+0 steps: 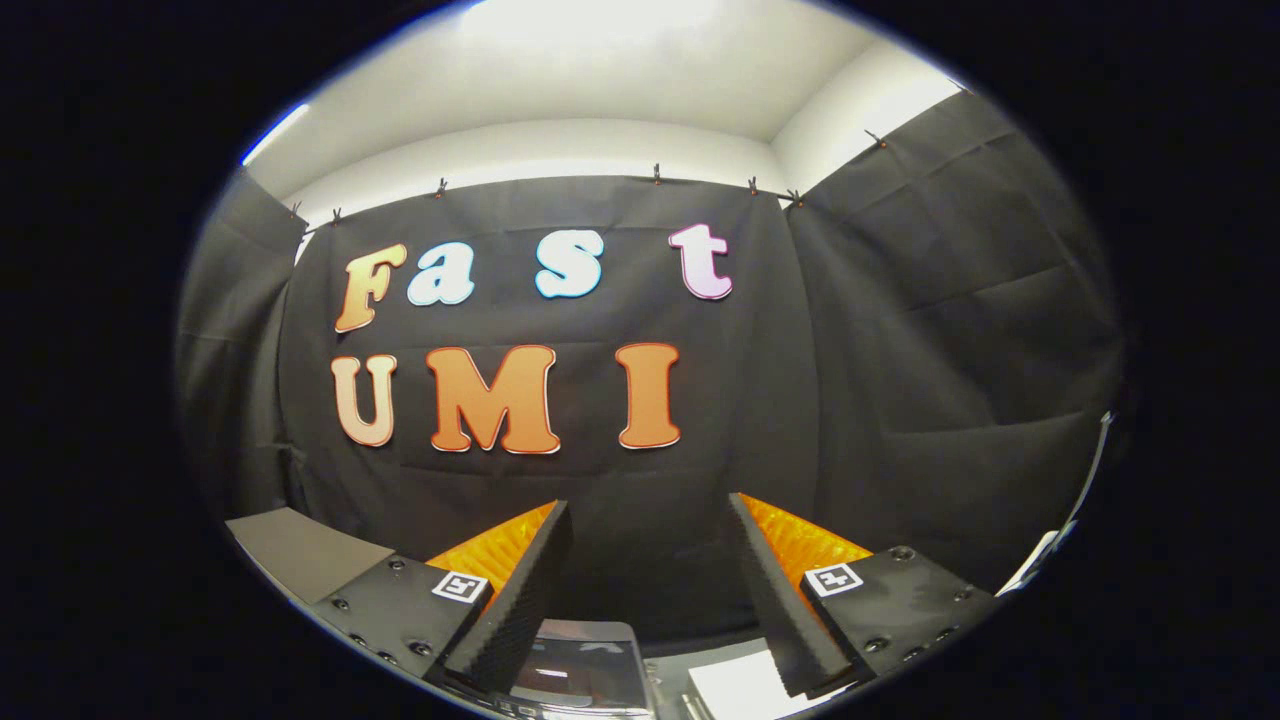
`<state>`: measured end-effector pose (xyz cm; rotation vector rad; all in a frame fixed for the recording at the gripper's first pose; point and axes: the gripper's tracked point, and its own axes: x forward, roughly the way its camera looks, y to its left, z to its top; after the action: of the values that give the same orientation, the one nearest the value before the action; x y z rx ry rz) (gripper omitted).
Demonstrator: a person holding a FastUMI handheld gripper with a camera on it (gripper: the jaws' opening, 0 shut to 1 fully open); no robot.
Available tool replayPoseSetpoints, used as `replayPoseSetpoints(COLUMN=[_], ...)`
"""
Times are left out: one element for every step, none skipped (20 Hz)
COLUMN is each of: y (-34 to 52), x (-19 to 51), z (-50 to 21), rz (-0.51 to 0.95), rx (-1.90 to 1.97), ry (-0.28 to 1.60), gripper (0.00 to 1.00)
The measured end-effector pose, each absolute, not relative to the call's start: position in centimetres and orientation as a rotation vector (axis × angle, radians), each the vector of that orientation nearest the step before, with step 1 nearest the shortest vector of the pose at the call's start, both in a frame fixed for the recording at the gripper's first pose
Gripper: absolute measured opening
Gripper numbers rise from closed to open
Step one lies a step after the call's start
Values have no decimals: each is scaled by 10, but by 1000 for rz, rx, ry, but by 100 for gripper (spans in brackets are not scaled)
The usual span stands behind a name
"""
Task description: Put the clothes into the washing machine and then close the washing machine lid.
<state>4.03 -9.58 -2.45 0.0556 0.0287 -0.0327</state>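
Black cloth [900,330] hangs as the booth's back and side walls beneath one white ceiling [600,70], held up by several small clips along its top edge. One gripper [650,540] points level at that cloth, its two fingers [520,590] spread wide with nothing between them, and one grey slab [290,550] lies at about nine o'clock of the fingers. Low between the fingertips, at six o'clock, sits one glossy dark lid-like panel [580,660] with a white sheet [740,690] just to its right; whether that panel belongs to the washing machine, and which way it runs, I cannot tell.
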Motion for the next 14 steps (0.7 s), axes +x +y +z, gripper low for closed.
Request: replayPoseSetpoints(y=[-98, -99, -99, -97, -95, -93, -93, -94, -94, -93, -93, -93, -92, -92], x=[37, 33, 32, 33, 32, 31, 30, 29, 27, 26, 25, 25, 25, 25], z=[-23, -22, -21, -21, -22, -21, -18, -15, -14, -14, -15, -15, -15, -16], rz=[-42, -42, -43, -40, -35, -30, -26, -26, -24, -20, -19, -17, -14, -13], rx=[52, 52, 54, 59, 67, 72, 73, 73, 73, 75, 77, 80, 84, 89], ry=[26, 23, 23, 26, 24, 23, 24, 23, 24, 24, 25, 25, 22, 23], gripper=[99, 99, 99, 99, 99, 99, 99, 99, 99, 99, 99, 99, 99, 99])
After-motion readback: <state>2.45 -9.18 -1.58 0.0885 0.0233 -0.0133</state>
